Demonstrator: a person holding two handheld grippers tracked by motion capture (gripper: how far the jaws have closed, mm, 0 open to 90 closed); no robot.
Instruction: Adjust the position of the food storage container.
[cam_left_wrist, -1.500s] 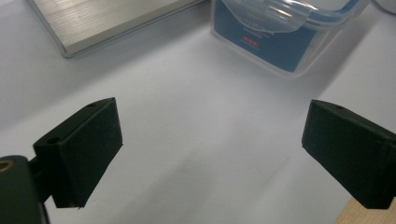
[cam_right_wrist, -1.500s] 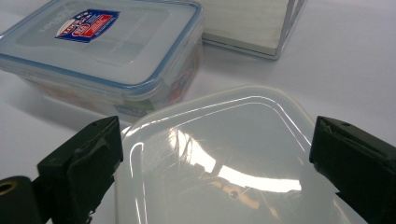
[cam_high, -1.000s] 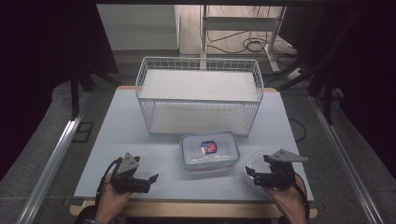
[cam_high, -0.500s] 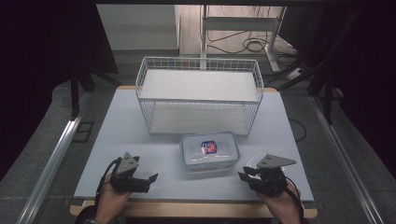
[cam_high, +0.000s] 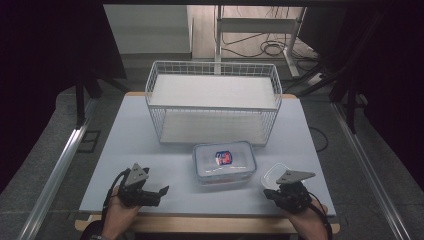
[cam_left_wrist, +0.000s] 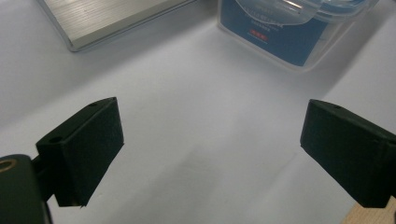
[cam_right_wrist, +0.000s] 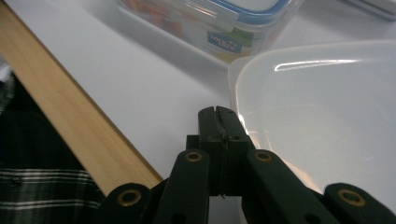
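Observation:
A clear lidded food box (cam_high: 225, 161) with a blue-trimmed lid lies at the table's front middle, also seen in the left gripper view (cam_left_wrist: 289, 32) and the right gripper view (cam_right_wrist: 219, 23). To its right sits a small empty translucent tub (cam_high: 275, 172) (cam_right_wrist: 327, 116). My right gripper (cam_high: 272, 194) (cam_right_wrist: 218, 114) has just been closing. Its jaws now meet flat against each other at the tub's near edge, and I see nothing between them. My left gripper (cam_high: 156, 186) (cam_left_wrist: 210, 149) rests at the front left, open, with only bare table between its jaws.
A white wire basket (cam_high: 215, 100) with a shelf stands across the back of the pale table (cam_high: 135, 135). The wooden front edge (cam_right_wrist: 70, 121) runs close beside the right gripper. A silver metal bar (cam_left_wrist: 107, 18) lies ahead of the left gripper.
The right gripper's jaws have gone from wide open to shut, and the hand has drawn slightly toward the front edge, uncovering the small tub. The left hand has stayed still.

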